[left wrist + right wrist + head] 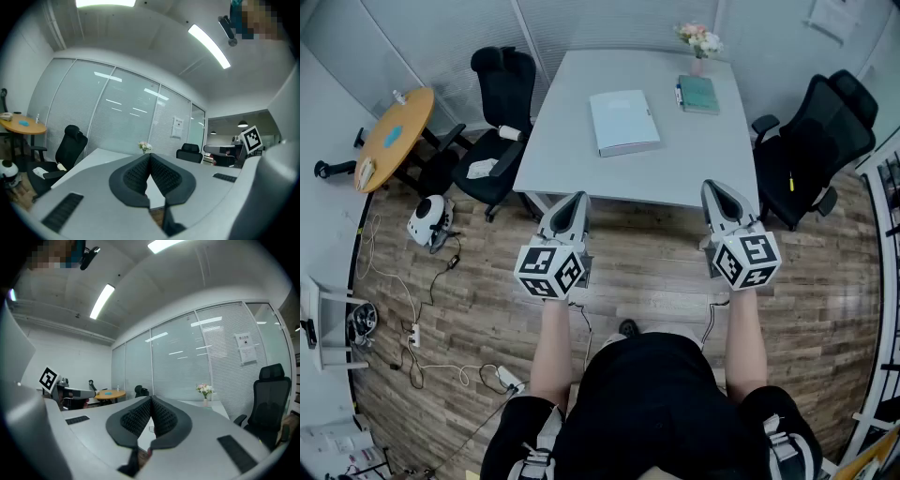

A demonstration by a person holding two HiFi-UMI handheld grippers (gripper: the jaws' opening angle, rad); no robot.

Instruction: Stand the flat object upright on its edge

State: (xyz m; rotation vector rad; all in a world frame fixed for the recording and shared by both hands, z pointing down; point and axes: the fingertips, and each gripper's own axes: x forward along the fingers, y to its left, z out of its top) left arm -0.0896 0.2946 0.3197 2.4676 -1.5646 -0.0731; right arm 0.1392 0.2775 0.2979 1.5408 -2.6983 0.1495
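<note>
Matt grey table (694, 155), smooth white binder (623, 122), wood-plank floor (656, 272).

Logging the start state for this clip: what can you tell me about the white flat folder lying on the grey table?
The white folder is a pale, plain rectangular slab, seemingly a binder or box file, with some thickness showing along its near edge. It lies flat near the middle of the grey table, slightly askew to its edges. Only the table touches it; nothing rests on it.

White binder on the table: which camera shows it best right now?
The head view: the white binder lies flat and whole on the grey table, seen from above. Both gripper views skim the tabletop edge-on, and their own closed jaws cover where it would lie.
</note>
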